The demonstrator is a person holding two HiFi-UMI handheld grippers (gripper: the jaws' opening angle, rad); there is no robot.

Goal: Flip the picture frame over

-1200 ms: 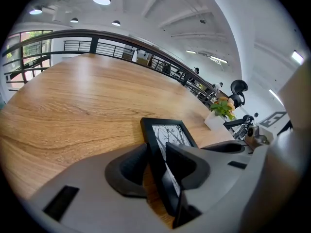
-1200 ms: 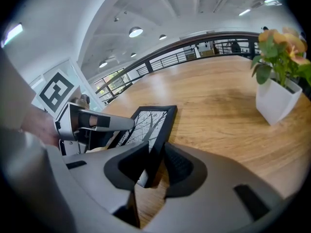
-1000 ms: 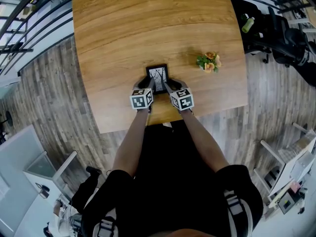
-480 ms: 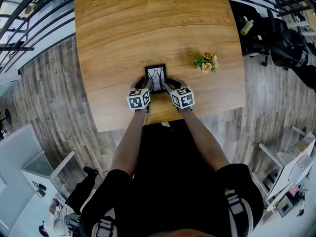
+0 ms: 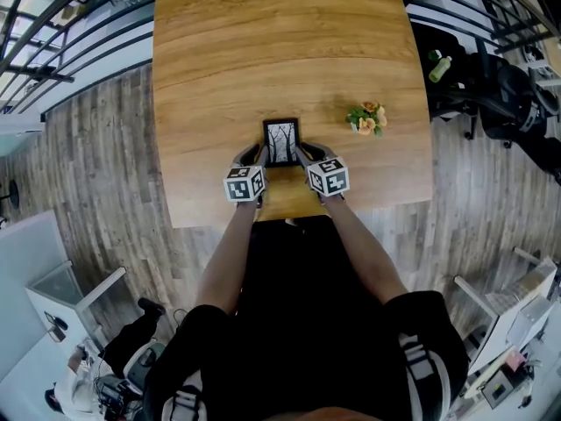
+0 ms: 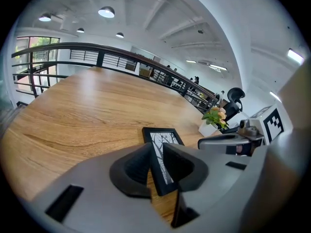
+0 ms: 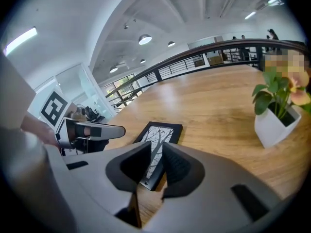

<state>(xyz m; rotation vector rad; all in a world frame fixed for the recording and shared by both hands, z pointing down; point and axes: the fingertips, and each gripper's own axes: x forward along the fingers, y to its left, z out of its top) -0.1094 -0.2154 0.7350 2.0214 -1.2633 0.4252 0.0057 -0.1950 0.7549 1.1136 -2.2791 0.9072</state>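
Well, the picture frame (image 5: 281, 141) lies picture side up on the tabletop (image 5: 263, 42). It is in the middle of the head view, close to the tabletop's lower edge. It is black, and the picture in it shows dark bare trees on white.

I hold it at its lower end with both tools. My left gripper (image 5: 259, 156) has the lower left corner between its jaws. My right gripper (image 5: 303, 156) has the lower right corner between its jaws. Both pairs of jaws have just been closing, and now they pinch the black rim of the picture frame. In the two gripper views the end I hold looks a little raised off the wood.

To the right of the picture frame, and a bit higher in the head view, stands a small white pot of orange flowers (image 5: 368, 117) with green leaves. It does not touch the picture frame.

Around the tabletop is a grey wood floor (image 5: 105, 165). A dark railing (image 5: 53, 33) runs across the upper left. A green bottle (image 5: 440, 67) sits at the upper right.
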